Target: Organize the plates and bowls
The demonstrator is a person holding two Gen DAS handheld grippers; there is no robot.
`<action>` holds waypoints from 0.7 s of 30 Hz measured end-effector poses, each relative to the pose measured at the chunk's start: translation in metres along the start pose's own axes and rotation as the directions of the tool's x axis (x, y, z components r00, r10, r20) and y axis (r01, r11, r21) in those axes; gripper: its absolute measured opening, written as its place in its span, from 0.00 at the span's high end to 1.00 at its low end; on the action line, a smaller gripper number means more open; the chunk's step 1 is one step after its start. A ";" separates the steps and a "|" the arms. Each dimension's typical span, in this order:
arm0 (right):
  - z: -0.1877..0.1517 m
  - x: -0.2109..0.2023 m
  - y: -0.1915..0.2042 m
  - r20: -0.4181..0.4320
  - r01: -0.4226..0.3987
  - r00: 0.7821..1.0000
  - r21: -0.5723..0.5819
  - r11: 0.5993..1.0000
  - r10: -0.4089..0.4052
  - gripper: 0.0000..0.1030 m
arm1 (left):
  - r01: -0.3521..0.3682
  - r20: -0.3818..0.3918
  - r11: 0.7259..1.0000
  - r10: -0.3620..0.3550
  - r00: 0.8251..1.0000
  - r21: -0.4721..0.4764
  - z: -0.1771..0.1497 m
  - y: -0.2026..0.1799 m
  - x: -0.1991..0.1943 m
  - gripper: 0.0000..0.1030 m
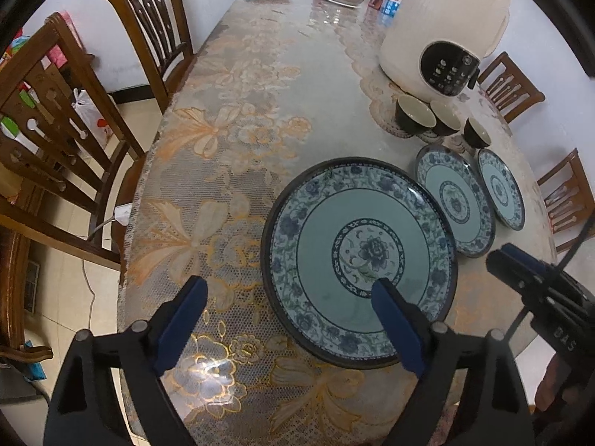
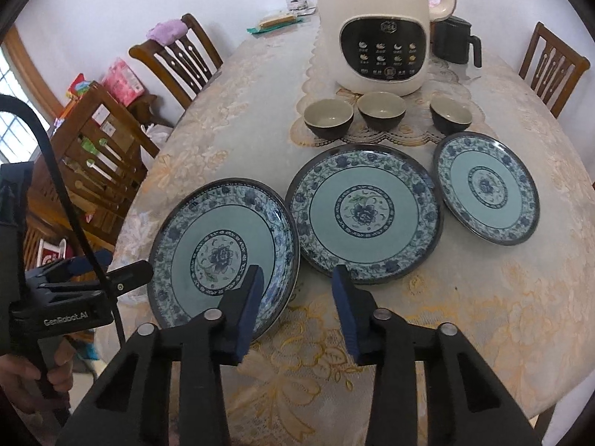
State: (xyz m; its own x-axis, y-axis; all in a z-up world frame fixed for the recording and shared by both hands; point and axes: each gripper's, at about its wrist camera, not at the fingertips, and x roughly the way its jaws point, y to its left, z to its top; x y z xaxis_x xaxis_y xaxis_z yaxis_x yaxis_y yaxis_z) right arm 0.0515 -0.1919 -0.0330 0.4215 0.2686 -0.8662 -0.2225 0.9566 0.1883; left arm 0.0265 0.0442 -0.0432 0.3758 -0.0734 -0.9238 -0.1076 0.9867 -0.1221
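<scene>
Both grippers hung with jaws apart, nothing held: the left gripper (image 1: 286, 293) straddling the nearest plate (image 1: 359, 260), the right gripper (image 2: 297, 286) narrower. Stacking seemed not yet begun. Next, a rim needed clamping.

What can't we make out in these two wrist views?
- Left wrist view: right gripper runs off the right edge; jaw gap unreadable.
- Right wrist view: left gripper seen side-on; opening unclear.
- Right wrist view: left plate near rim hidden by a blue finger.
- Appliance top cropped in both.
</scene>
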 end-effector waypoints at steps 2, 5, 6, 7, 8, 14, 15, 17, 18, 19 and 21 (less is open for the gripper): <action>0.002 0.007 0.000 -0.016 0.007 1.000 -0.004 1.000 -0.007 0.64 | 0.005 -0.010 1.000 -0.005 1.000 0.004 0.002 0.001 0.004 0.13; 0.003 0.017 0.000 -0.041 0.004 0.999 0.001 1.000 -0.004 0.66 | 0.010 -0.030 1.000 -0.010 0.999 0.002 0.005 0.006 0.012 0.19; 0.004 0.020 0.000 -0.049 0.005 0.999 0.002 1.000 -0.005 0.67 | 0.011 -0.038 1.000 -0.011 0.999 0.000 0.006 0.007 0.014 0.20; 0.004 0.022 0.001 -0.052 0.005 0.999 0.002 1.000 -0.005 0.67 | 0.012 -0.045 1.000 -0.012 0.999 -0.001 0.006 0.009 0.017 0.22; 0.004 0.024 0.001 -0.056 0.003 0.998 0.003 1.000 -0.003 0.67 | 0.014 -0.055 1.000 -0.014 0.998 -0.004 0.007 0.011 0.020 0.24; 0.009 0.041 0.006 -0.084 0.015 0.996 -0.004 1.000 -0.015 0.69 | 0.021 -0.086 1.000 -0.021 0.996 0.005 0.010 0.014 0.031 0.28; 0.010 0.043 0.006 -0.088 0.017 0.996 -0.006 1.000 -0.018 0.69 | 0.022 -0.090 1.000 -0.021 0.996 0.010 0.011 0.015 0.033 0.28; 0.012 0.047 0.007 -0.095 0.025 0.995 -0.010 1.000 -0.026 0.70 | 0.019 -0.099 1.000 -0.018 0.995 0.016 0.011 0.015 0.036 0.28; 0.012 0.049 0.008 -0.098 0.028 0.995 -0.010 1.000 -0.029 0.70 | 0.018 -0.102 1.000 -0.016 0.995 0.017 0.012 0.015 0.037 0.28; 0.012 0.051 0.008 -0.101 0.029 0.994 -0.009 1.000 -0.030 0.71 | 0.017 -0.105 1.000 -0.015 0.994 0.018 0.012 0.016 0.039 0.28; 0.013 0.054 0.008 -0.107 0.031 0.994 -0.010 0.999 -0.031 0.72 | 0.019 -0.111 1.000 -0.017 0.994 0.019 0.012 0.017 0.041 0.28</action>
State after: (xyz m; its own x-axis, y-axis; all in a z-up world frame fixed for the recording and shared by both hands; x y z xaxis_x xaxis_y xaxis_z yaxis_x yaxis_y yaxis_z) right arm 0.0836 -0.1680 -0.0727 0.3316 0.2247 -0.9163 -0.2182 0.9632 0.1572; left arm 0.0510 0.0599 -0.0789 0.2734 -0.1061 -0.9560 -0.0832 0.9876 -0.1334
